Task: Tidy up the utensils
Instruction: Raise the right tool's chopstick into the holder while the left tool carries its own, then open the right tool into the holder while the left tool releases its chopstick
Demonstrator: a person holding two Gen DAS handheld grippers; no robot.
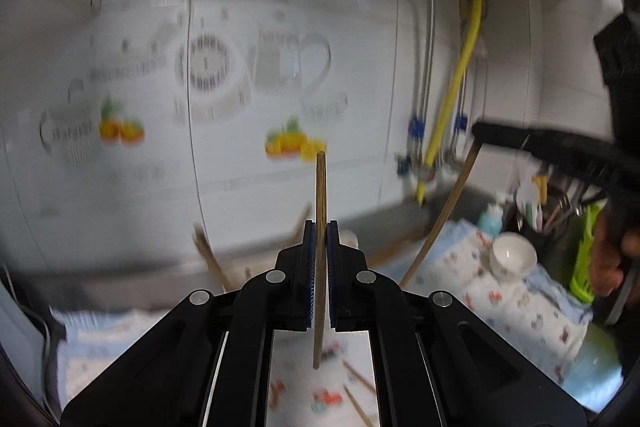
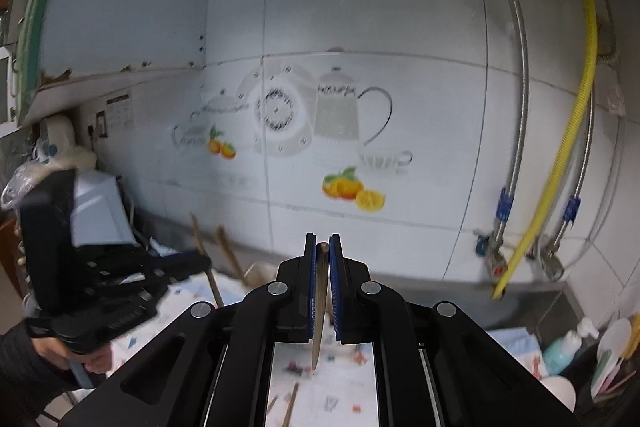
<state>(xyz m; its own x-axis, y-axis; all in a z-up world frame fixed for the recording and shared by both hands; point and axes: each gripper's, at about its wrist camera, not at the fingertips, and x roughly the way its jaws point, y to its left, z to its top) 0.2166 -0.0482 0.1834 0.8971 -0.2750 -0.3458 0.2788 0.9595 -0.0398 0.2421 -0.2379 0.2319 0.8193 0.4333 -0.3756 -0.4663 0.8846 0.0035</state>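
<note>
A wooden chopstick (image 1: 320, 251) stands nearly upright between the blue pads of the left gripper (image 1: 320, 227), whose jaws are closed tight on it; its top rises well above the fingertips and its lower end hangs over the patterned cloth (image 1: 516, 303) on the worktop. The right gripper (image 2: 323, 241) has its jaws pressed together on a second chopstick (image 2: 319, 311), which runs down between the pads with only its rounded end showing at the tips. In the left wrist view that same chopstick slants down from the right gripper's black fingers at the right side.

More chopsticks (image 1: 358, 393) lie loose on the cloth below the left gripper, and a couple lean against the wall behind. To the right a white bowl (image 1: 513, 254) sits on the cloth, just beside a dark utensil holder (image 1: 556, 215) filled with spoons and other pieces, with a pale blue pump bottle (image 2: 565, 346) near it. A yellow hose (image 2: 568, 131) and metal pipes run down the tiled wall, which carries a teapot and fruit decoration (image 2: 316, 131).
</note>
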